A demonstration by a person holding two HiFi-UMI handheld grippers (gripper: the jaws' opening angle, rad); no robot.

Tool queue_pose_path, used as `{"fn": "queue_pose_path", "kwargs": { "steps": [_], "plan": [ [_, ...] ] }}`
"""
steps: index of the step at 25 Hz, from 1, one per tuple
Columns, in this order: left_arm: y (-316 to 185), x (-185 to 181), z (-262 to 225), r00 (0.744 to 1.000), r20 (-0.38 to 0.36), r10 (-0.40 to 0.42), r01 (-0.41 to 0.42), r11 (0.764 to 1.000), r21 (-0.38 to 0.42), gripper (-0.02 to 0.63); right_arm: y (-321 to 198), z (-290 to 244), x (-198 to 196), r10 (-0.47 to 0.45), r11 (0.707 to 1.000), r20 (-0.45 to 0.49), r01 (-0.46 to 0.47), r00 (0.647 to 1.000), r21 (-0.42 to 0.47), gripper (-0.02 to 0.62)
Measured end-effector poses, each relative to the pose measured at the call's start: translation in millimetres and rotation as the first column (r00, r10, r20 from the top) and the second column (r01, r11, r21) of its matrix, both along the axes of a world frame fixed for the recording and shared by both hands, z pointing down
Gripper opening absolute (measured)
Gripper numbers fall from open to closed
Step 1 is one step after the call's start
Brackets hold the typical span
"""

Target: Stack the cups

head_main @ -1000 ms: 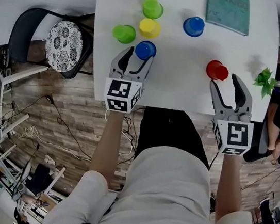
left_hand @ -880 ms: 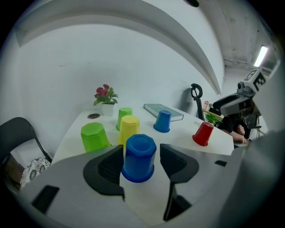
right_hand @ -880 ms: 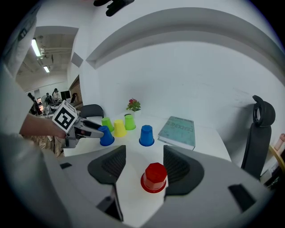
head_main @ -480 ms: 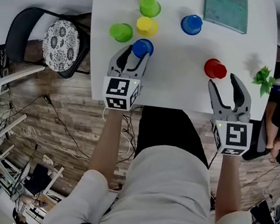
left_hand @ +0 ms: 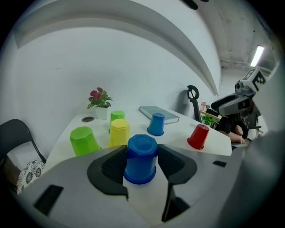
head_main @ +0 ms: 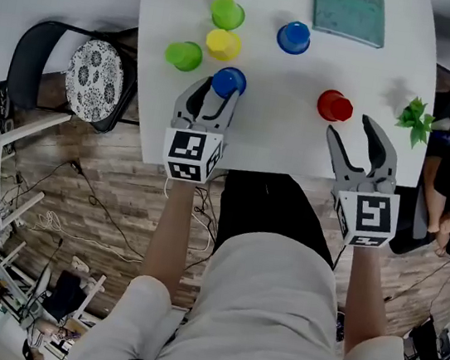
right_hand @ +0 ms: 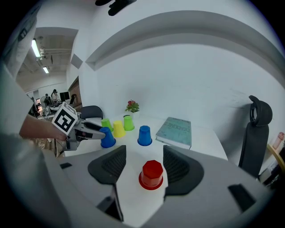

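With the left claw (head_main: 217, 94), jaws just drawn in, grips the upside-down blue plastic cup (head_main: 229, 80) by its sides at the near left of the white tabletop (head_main: 281, 137), close to an upside-down yellow plastic cup (head_main: 222, 45) and a lime-green plastic cup (head_main: 183, 55). Holds the right claw (head_main: 351, 131) spread wide, with the upside-down red plastic cup (head_main: 334, 106) standing just ahead of the jaws, touched by neither. Has, farther back on the tabletop, a second green cup (head_main: 226, 12), a second blue cup (head_main: 293, 38) and a teal book (head_main: 348, 9), each apart.
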State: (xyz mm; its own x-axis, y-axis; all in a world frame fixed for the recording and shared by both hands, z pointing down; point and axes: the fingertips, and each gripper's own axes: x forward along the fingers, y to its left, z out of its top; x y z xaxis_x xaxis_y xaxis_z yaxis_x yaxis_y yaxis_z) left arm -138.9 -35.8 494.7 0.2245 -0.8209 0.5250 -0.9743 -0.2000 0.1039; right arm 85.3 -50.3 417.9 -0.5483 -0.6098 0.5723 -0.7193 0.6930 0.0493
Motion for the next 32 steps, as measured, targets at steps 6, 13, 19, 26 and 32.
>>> {"fn": "queue_pose_path", "kwargs": {
  "steps": [6,13,19,26,32],
  "plan": [
    [-4.8,34.4,-3.7,0.998,-0.002,0.068,-0.068,0.998,0.014,0.225,3.5,-0.4,10.8,0.015,1.0,0.008,-0.015,1.0,0.0,0.265],
    [-13.0,73.7,-8.6,0.99,-0.014,0.139,-0.139,0.99,0.027,0.225,9.7,-2.5,21.0,0.039,0.999,0.018,-0.039,0.999,-0.005,0.265],
    [-15.1,104.5,-6.2,0.981,-0.018,0.195,-0.194,0.981,0.03,0.225,15.8,-2.8,32.5,0.054,0.999,0.021,-0.054,0.998,-0.004,0.265],
    [-12.6,129.5,-0.9,0.968,-0.008,0.25,-0.249,0.968,0.022,0.225,23.6,-1.5,42.5,0.078,0.997,0.037,-0.078,0.996,-0.018,0.265],
    [-10.2,147.8,6.7,0.957,0.011,0.289,-0.289,0.957,0.016,0.225,28.7,0.2,49.5,0.084,0.996,0.042,-0.083,0.996,-0.016,0.265]
  ]
}}
